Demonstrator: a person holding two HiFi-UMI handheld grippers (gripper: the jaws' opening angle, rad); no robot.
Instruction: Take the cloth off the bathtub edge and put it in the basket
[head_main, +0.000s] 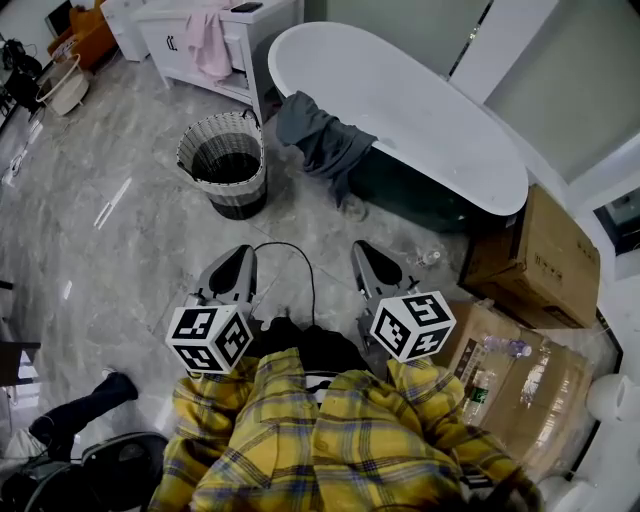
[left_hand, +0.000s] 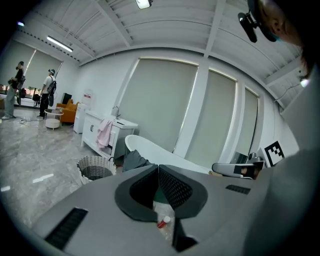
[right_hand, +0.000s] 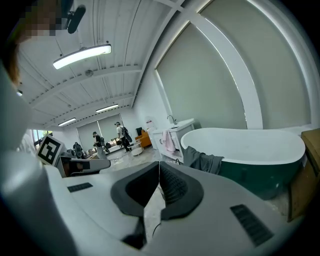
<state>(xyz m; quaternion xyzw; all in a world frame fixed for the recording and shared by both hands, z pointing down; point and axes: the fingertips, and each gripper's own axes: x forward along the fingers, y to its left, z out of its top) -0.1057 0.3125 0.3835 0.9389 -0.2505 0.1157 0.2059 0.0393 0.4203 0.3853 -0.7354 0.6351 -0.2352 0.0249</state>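
A dark grey cloth (head_main: 322, 140) hangs over the near rim of the white bathtub (head_main: 440, 120) and trails down to the floor. It shows too in the left gripper view as the cloth (left_hand: 134, 160) and in the right gripper view as the cloth (right_hand: 202, 162). A woven basket (head_main: 224, 162) stands on the floor left of the tub, also the basket (left_hand: 95, 168). My left gripper (head_main: 238, 262) and right gripper (head_main: 362, 256) are held close to my body, well short of the cloth. Both are shut with nothing between their tips.
Cardboard boxes (head_main: 535, 250) stand at the right by the tub's end. A white vanity (head_main: 215, 35) with a pink towel (head_main: 208, 42) is behind the basket. A small bottle (head_main: 430, 257) lies on the tiles. People (left_hand: 49, 92) stand far off.
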